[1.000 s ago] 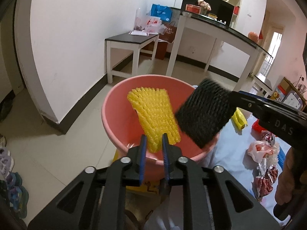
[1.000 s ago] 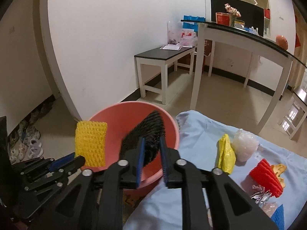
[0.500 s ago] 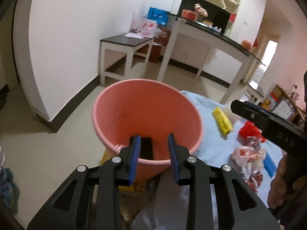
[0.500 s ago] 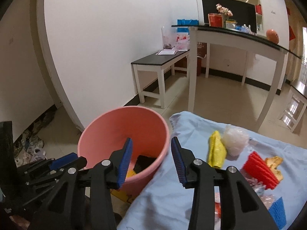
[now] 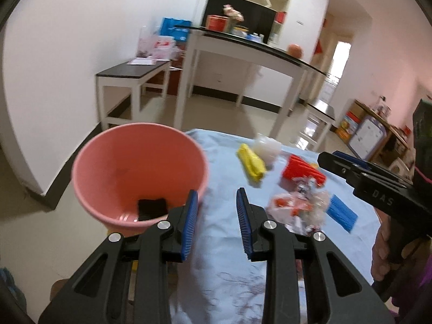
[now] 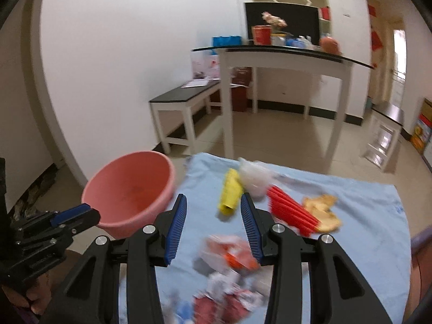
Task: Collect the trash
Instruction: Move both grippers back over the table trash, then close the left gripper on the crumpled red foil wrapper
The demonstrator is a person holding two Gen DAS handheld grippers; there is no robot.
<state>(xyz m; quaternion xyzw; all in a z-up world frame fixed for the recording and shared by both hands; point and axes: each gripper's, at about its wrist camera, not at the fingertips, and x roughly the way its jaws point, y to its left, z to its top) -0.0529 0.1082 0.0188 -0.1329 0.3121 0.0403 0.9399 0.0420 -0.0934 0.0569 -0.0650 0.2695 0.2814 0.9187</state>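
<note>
left gripper [image 5: 216,221] empty, fingers apart | black foam [image 5: 152,207] in bucket [image 5: 89,162]

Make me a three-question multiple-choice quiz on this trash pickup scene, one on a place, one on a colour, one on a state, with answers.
1. Where does the black piece lie?
A. on the blue cloth
B. inside the pink bucket
C. on the floor

2. What colour is the ribbed piece beside the yellow piece?
A. red
B. green
C. white

3. How do the right tongs stand?
A. shut on the yellow piece
B. shut on nothing
C. open, holding nothing

Answers:
1 B, it rests at the bottom of the pink bucket.
2 A, its ridges are bright red.
3 C, the blue cloth shows through the gap between the pads.
</note>
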